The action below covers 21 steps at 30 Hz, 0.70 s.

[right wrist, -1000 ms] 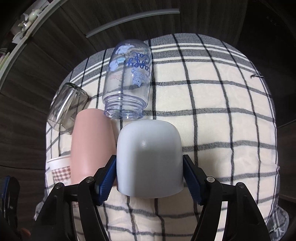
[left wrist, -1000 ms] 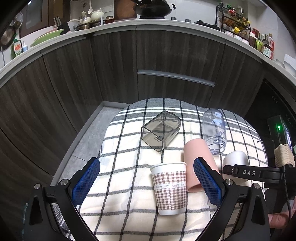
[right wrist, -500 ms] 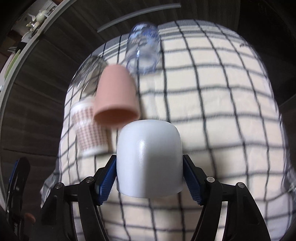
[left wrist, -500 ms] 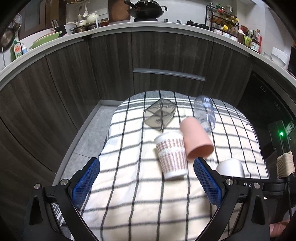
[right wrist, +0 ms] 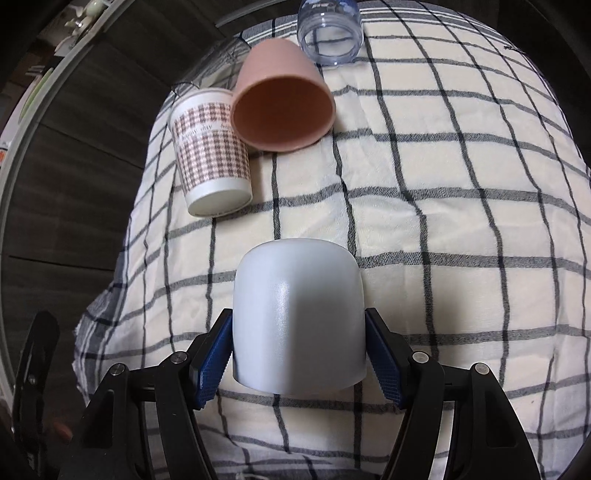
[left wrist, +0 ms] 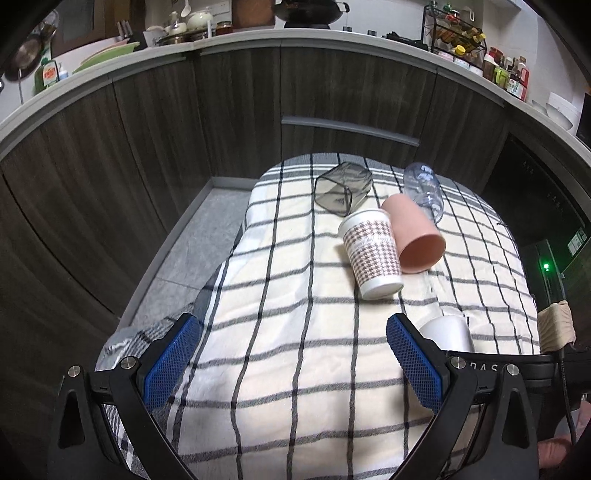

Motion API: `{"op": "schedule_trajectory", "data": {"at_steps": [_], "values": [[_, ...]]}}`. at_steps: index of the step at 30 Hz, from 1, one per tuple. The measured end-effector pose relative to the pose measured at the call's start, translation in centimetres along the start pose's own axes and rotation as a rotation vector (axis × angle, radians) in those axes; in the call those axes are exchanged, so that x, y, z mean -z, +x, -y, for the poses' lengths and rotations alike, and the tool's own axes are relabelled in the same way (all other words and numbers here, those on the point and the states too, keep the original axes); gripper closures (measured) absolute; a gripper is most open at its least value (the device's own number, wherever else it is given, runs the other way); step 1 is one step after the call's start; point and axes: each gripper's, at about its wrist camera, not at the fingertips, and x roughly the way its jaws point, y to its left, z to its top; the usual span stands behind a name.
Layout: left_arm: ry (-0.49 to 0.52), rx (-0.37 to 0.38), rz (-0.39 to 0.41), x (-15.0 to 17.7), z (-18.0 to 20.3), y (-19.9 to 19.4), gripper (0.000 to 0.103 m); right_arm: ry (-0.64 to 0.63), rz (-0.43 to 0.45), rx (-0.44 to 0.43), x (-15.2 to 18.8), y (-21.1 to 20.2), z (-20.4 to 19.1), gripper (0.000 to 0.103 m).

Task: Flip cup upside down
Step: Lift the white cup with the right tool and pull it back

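Observation:
My right gripper (right wrist: 299,354) is shut on a white cup (right wrist: 298,314), closed end pointing away from me, held above the checked cloth (right wrist: 443,221). The same white cup shows in the left wrist view (left wrist: 448,332) at the right, behind my left finger. My left gripper (left wrist: 291,358) is open and empty over the near part of the cloth (left wrist: 295,295). A patterned paper cup (right wrist: 212,155) lies on its side on the cloth, also in the left wrist view (left wrist: 371,253). A pink cup (right wrist: 282,107) lies on its side beside it, mouth toward me.
A clear plastic bottle (right wrist: 328,29) and a smoky square glass container (left wrist: 343,188) lie on the far part of the cloth. Dark wood cabinets (left wrist: 184,147) curve behind, with a cluttered counter above. The cloth's left edge drops to grey floor (left wrist: 207,229).
Both grippers have pulled back and up from the cups. The white cup has come with the right gripper, away from the pink cup and bottle. The other cups now look farther off.

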Motion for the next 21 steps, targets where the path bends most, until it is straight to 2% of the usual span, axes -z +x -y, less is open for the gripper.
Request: {"op": "schedule_trajectory", "data": {"at_steps": [8,10,11,12,18,21], "values": [[-0.005,0.009,0.007,0.1,0.0,-0.1,0.0,-0.003,0.006,0.012,0.0,-0.1,0.1,0.034],[-0.002,0.011,0.006,0.2,0.1,-0.1,0.0,-0.006,0.009,0.013,0.0,-0.3,0.0,0.026],[0.001,0.011,0.004,0.2,0.1,-0.1,0.0,-0.009,0.021,0.015,0.1,-0.6,0.0,0.019],[0.002,0.01,0.002,0.2,0.2,-0.1,0.0,-0.016,0.042,0.022,0.0,-1.1,-0.2,0.017],[0.003,0.016,-0.005,0.2,0.6,-0.4,0.0,-0.051,0.116,0.042,0.1,-3.5,-0.8,0.017],[0.021,0.015,0.005,0.1,1.5,-0.9,0.0,-0.062,0.187,0.056,0.4,-5.8,-0.4,0.017]]}}
